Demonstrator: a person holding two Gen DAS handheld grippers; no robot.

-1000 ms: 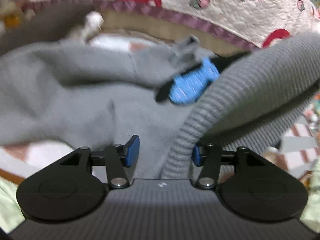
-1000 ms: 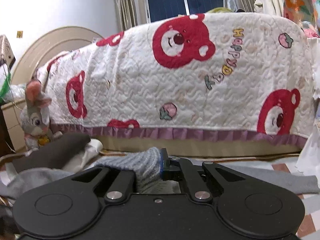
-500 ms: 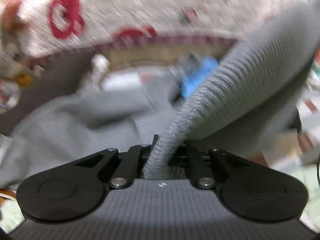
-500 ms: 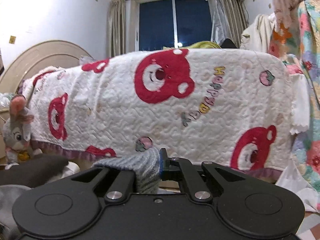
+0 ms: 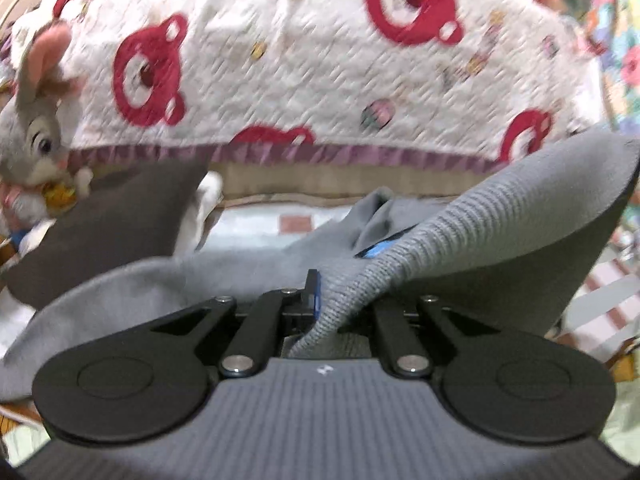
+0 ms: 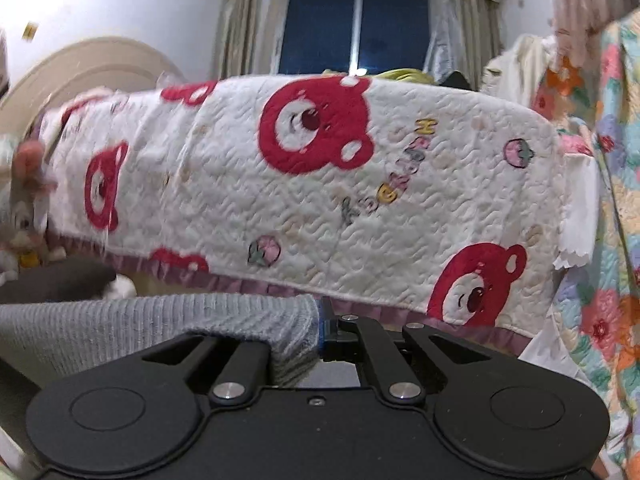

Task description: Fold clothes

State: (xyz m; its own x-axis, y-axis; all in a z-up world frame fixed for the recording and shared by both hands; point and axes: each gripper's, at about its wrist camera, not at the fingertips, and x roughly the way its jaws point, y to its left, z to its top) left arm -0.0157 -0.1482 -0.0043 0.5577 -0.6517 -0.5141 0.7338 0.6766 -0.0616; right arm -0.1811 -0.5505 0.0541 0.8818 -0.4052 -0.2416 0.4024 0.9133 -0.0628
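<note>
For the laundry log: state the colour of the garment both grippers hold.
Grey ribbed knit garment; clearest in the left wrist view.

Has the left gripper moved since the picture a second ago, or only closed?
Yes. The left gripper, now shut on the grey sweater's ribbed hem, has risen: the bear-print quilt fills far more of its view, and the plush rabbit has appeared.

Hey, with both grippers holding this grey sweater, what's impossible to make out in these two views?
- Left wrist view: the left gripper has one pad buried under the grey sweater's ribbed hem.
- Right wrist view: the right gripper shows the same; the sweater leaves the left edge.
- Stuffed rabbit: blurred in both views.
</note>
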